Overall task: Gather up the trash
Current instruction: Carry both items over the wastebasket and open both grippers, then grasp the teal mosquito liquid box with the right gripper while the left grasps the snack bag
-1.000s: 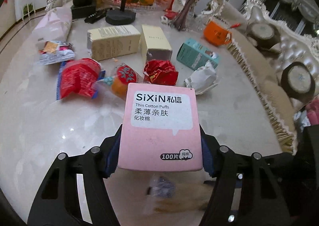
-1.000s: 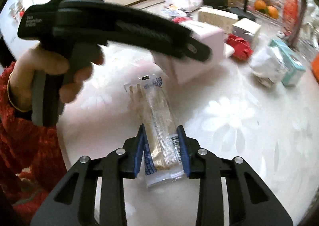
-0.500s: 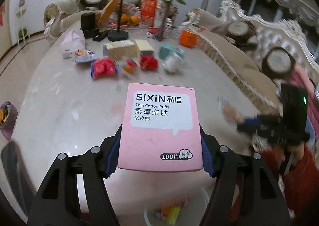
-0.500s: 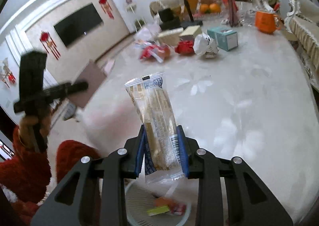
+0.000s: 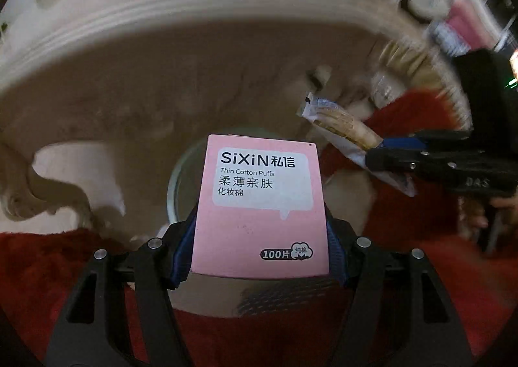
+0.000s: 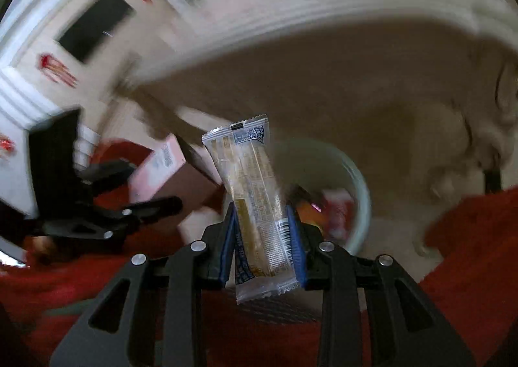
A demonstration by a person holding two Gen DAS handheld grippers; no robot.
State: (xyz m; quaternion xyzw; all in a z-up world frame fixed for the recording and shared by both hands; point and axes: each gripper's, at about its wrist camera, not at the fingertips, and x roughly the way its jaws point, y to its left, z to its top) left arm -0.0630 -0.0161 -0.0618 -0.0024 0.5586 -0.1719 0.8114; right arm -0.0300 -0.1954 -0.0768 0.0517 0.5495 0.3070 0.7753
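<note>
While both tools hang low beside the desk [image 5: 136,20] edge, the left hand-held gripper [image 5: 259,237] is clamped on a pink box [image 5: 259,205] of cotton puffs, above a pale bin [image 6: 356,179] that already holds blurred wrappers. To its right, the right hand-held gripper [image 6: 263,237] pinches a clear snack packet [image 6: 252,192] upright over the same bin's rim.

My left wrist camera looks down its fingers, close behind the pink box [image 5: 259,205], toward the bin [image 5: 181,172] at frame centre. My right wrist camera faces likewise behind the snack wrapper [image 6: 255,198]. Both views share the bin [image 6: 356,179], and each shows the other's gripper.
</note>
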